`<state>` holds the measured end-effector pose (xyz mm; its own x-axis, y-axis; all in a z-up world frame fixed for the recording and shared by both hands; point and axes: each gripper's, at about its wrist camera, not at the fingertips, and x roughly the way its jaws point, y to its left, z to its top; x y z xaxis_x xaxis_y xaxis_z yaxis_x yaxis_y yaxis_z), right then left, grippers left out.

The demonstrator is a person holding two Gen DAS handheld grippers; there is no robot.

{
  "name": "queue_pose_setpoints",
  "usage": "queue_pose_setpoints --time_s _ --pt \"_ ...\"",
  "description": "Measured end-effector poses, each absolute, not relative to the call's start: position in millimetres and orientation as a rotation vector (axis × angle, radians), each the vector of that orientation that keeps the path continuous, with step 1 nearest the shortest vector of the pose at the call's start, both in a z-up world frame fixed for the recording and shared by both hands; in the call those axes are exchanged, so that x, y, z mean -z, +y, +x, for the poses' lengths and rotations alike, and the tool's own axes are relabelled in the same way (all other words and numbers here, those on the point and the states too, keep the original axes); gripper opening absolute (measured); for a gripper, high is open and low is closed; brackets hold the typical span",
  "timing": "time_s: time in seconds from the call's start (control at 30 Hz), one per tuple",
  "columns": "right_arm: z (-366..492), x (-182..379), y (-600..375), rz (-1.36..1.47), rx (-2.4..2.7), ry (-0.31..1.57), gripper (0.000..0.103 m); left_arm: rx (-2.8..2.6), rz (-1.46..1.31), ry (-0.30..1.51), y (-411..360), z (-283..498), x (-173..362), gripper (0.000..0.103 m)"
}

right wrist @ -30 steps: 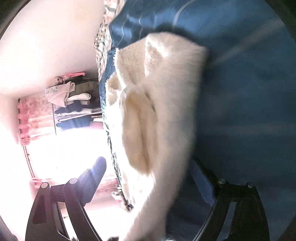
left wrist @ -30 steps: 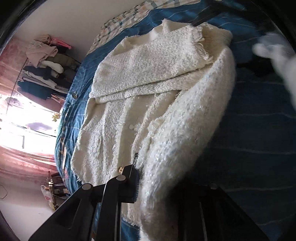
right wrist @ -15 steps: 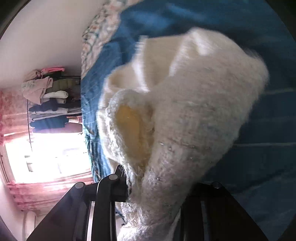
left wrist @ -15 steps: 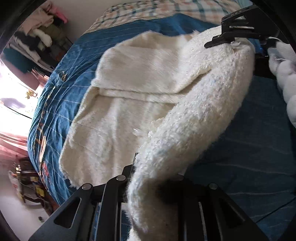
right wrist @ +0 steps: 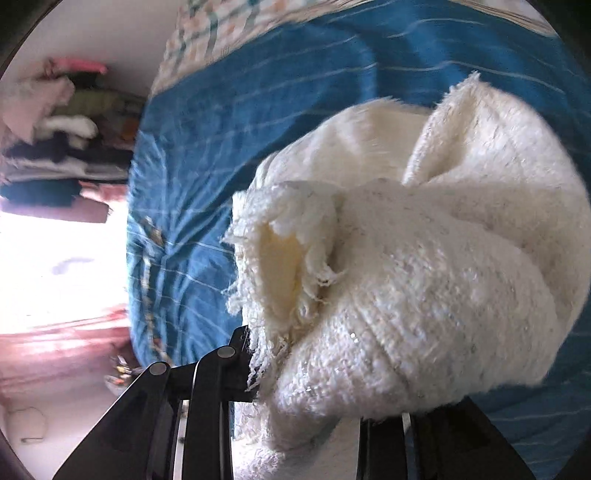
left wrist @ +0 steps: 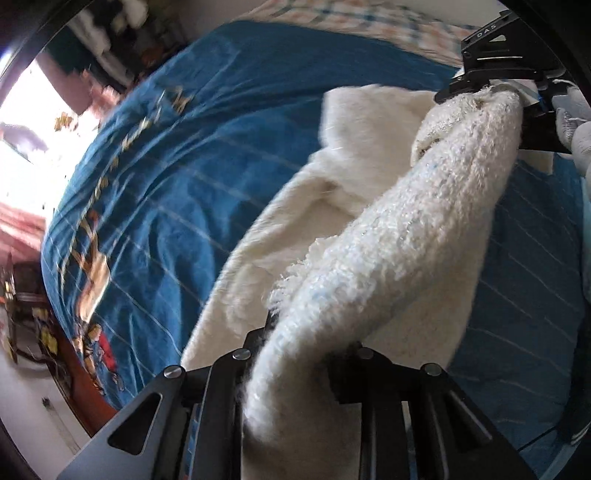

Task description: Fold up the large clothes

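Left wrist view only: left claw point(left wrist: 295, 354), jaws opening, cream knitted garment point(left wrist: 399, 236) between them and still pinched; right claw point(left wrist: 491, 85) far ahead and to the right, clamped on the same raised fold; gloved hand point(left wrist: 576, 125) behind it. Right wrist view only: right claw point(right wrist: 306, 376) clenched on a bunched, frayed-edge garment point(right wrist: 424, 295); clothes rack point(right wrist: 55, 129) and bright window point(right wrist: 55, 266) far left. Beneath both claws: bed with blue printed cover point(left wrist: 184, 166), rest of garment draped down onto it; checked fabric point(left wrist: 351, 22) at far end.
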<state>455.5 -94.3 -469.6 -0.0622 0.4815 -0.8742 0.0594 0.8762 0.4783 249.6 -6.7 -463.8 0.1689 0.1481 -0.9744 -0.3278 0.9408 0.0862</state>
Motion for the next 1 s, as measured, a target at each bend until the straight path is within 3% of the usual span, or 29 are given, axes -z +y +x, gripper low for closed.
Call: queue_pose_setpoints --time_s 0.07,0.17,0.3,0.4,0.57,0.77,0.9,1.0 --pt "462 486 -68 0.384 -0.337 1.661 0.031 -0.345 -0.228 1.391 17 248 479 0.022" --pt "476 517 -25 0.289 -0.284 1.742 0.042 -0.321 -0.4 1.441 54 239 499 0.025" --pt "486 519 9 0.273 -0.31 1.757 0.072 -0.36 -0.493 1.426 96 218 497 0.045" --pt "495 505 24 0.343 -0.411 1.728 0.073 -0.422 -0.546 1.404 130 200 490 0.056" --pt "498 492 3 0.492 -0.523 1.644 0.073 -0.475 -0.59 1.41 161 190 492 0.056" --pt "509 541 7 0.509 -0.502 1.737 0.07 -0.441 -0.632 1.437 161 215 524 0.056" --pt "500 505 -31 0.642 -0.542 1.68 0.07 -0.35 -0.876 1.35 184 199 513 0.056" --pt "464 483 -80 0.591 -0.425 1.656 0.071 -0.34 -0.899 1.319 197 187 505 0.056"
